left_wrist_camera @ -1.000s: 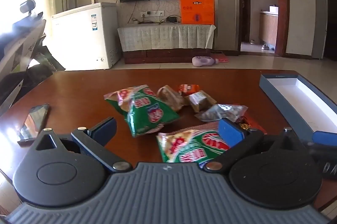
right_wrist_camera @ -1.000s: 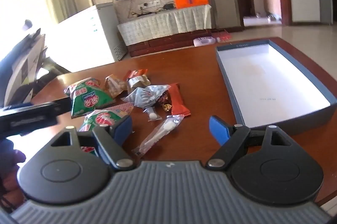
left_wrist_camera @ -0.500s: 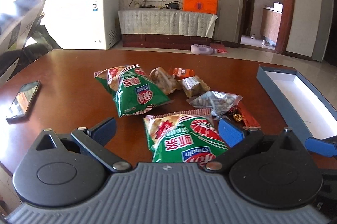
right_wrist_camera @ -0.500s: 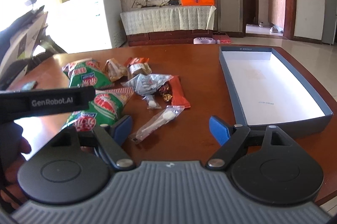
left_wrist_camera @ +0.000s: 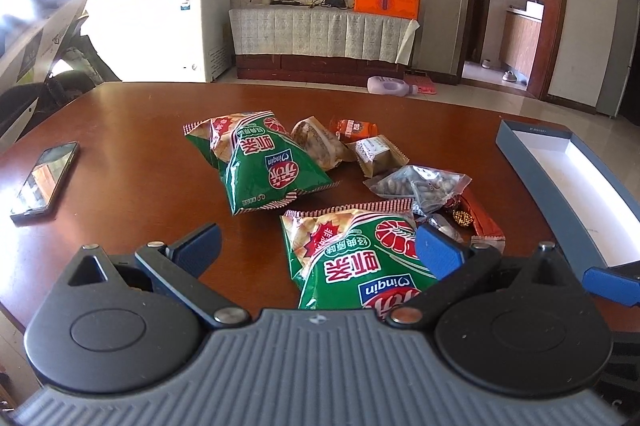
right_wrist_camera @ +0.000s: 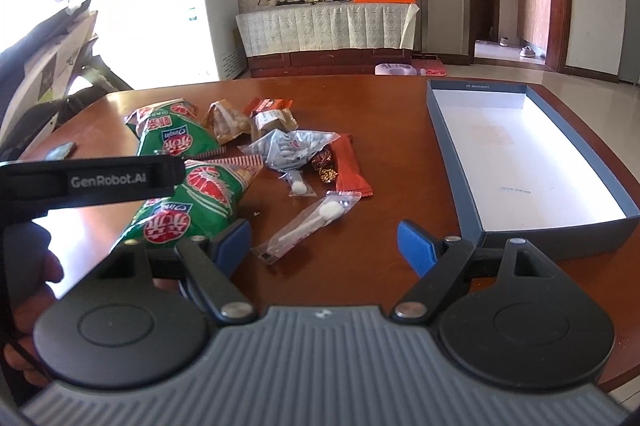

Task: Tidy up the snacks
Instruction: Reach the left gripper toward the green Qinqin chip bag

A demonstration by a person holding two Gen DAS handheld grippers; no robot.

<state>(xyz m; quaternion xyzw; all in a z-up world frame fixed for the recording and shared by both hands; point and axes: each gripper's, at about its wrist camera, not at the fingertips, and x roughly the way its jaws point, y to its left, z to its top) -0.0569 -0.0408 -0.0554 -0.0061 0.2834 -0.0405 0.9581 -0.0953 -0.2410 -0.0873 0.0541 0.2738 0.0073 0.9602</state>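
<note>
So I've got both grippers hovering low over the near edge of the brown wooden table (left_wrist_camera: pixel 132 129), and neither one is holding anything. My left gripper (left_wrist_camera: pixel 318 250) has its blue fingers spread wide, and the near green shrimp-chip bag (left_wrist_camera: pixel 356 258) lies right between them, its lower end running under the gripper body; I can't tell if the right pad is actually touching the bag or just sitting above it. My right gripper (right_wrist_camera: pixel 324 246) is spread wide too, with bare table between the fingertips and a clear sachet with a white lump inside (right_wrist_camera: pixel 308 226) lying just ahead of the gap. The rest of the snacks are in a loose pile mid-table: a second green chip bag (left_wrist_camera: pixel 272 169) farther back, a clear brownish pouch (left_wrist_camera: pixel 316 141) beside it, a small orange packet (left_wrist_camera: pixel 354 126), an olive-tan wrapped square (left_wrist_camera: pixel 378 153), a clear bag of grey-brown bits (left_wrist_camera: pixel 420 183), and a long red-orange wrapper (right_wrist_camera: pixel 350 165) with a gold-foil candy (right_wrist_camera: pixel 326 171) just beside it. The open blue box with the white inside (right_wrist_camera: pixel 460 161) sits off to the right of the pile, well apart from it, and it has no snacks in it. There's also a phone (left_wrist_camera: pixel 46 177) lying flat on the left side of the table.
</note>
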